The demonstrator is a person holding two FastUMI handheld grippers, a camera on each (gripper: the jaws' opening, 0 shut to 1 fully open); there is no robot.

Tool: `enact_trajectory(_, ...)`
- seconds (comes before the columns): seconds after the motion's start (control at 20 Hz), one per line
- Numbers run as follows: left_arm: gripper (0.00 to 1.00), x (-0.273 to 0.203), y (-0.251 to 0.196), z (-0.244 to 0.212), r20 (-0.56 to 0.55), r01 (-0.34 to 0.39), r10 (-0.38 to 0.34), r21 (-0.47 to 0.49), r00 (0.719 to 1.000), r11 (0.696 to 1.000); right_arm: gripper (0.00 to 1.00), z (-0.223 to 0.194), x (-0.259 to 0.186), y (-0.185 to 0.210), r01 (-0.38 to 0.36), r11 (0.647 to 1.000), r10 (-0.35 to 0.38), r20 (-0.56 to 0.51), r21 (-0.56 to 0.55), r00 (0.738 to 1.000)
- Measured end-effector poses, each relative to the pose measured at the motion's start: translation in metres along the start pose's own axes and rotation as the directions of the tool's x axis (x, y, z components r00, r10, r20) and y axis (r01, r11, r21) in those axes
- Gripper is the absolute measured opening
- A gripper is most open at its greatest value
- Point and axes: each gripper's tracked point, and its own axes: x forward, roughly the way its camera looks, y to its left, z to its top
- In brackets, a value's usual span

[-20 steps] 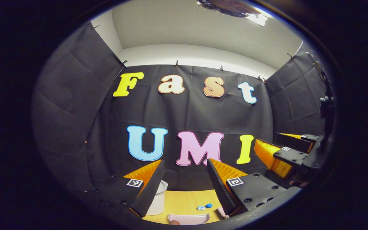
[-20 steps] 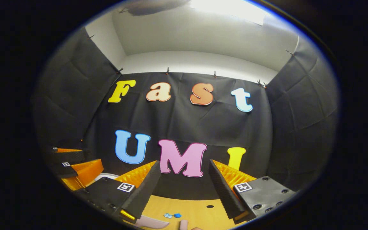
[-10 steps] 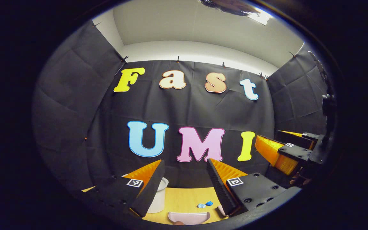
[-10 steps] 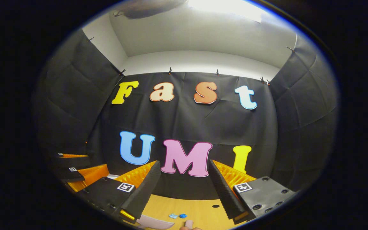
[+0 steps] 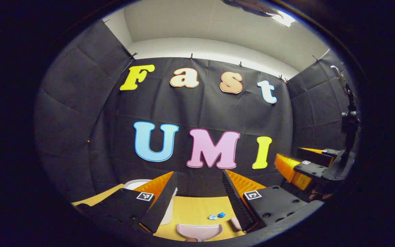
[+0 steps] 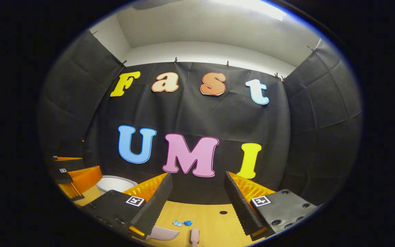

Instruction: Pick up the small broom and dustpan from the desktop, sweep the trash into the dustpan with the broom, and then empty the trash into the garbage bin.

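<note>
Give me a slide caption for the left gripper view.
Open left gripper above the desktop, facing dustpan, blue trash and white garbage bin.

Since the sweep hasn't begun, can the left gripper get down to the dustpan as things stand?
Probably yes. The left gripper is open and holds nothing, and the pink dustpan lies on the yellow desktop just below its fingers, with nothing between them.

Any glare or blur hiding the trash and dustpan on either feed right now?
Left gripper view: sharp, ceiling glare only at the top; blue trash and dustpan evenly lit, low at the bowed fisheye edge. Right gripper view: brighter ceiling glare up top, trash still crisp on the desktop.
</note>
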Motion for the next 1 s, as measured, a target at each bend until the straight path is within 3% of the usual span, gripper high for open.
enact_trajectory(0.2,0.78,0.004,0.014,-0.010,0.002,-0.003,0.003,0.044,1.000,0.999,0.96,-0.022,0.009,-0.007,0.005,0.999,-0.008,-0.054,-0.047,0.998)
enact_trajectory(0.3,0.78,0.010,0.009,-0.040,-0.086,0.048,-0.043,0.055,0.995,0.997,0.94,-0.037,0.012,-0.011,0.009,0.998,-0.015,-0.093,-0.057,0.996)
enact_trajectory(0.45,0.78,0.012,0.006,-0.102,-0.258,0.113,-0.121,-0.044,0.959,0.993,0.94,-0.057,0.016,-0.017,0.014,0.996,-0.025,-0.134,-0.083,0.991)
enact_trajectory(0.55,0.76,0.001,0.007,-0.153,-0.425,0.111,-0.137,-0.086,0.895,0.990,0.94,-0.077,0.018,-0.021,0.007,0.995,-0.023,-0.175,-0.095,0.984)
enact_trajectory(0.65,0.77,-0.013,0.015,-0.207,-0.573,0.088,-0.098,-0.044,0.814,0.995,0.94,-0.095,0.017,-0.025,-0.005,0.997,-0.012,-0.233,-0.074,0.972)
enact_trajectory(0.75,0.78,-0.013,0.021,-0.249,-0.662,0.068,-0.041,0.015,0.749,0.998,0.93,-0.100,0.019,-0.031,-0.009,0.998,-0.005,-0.234,-0.058,0.972)
enact_trajectory(0.9,0.78,-0.017,0.012,-0.304,-0.788,0.056,-0.030,0.005,0.615,0.998,0.93,-0.116,0.027,-0.041,-0.028,0.996,0.006,-0.248,-0.084,0.969)
enact_trajectory(1.0,0.79,-0.011,0.006,-0.331,-0.834,0.051,-0.028,0.000,0.551,0.999,0.91,-0.128,0.031,-0.048,-0.040,0.996,0.019,-0.266,-0.075,0.964)
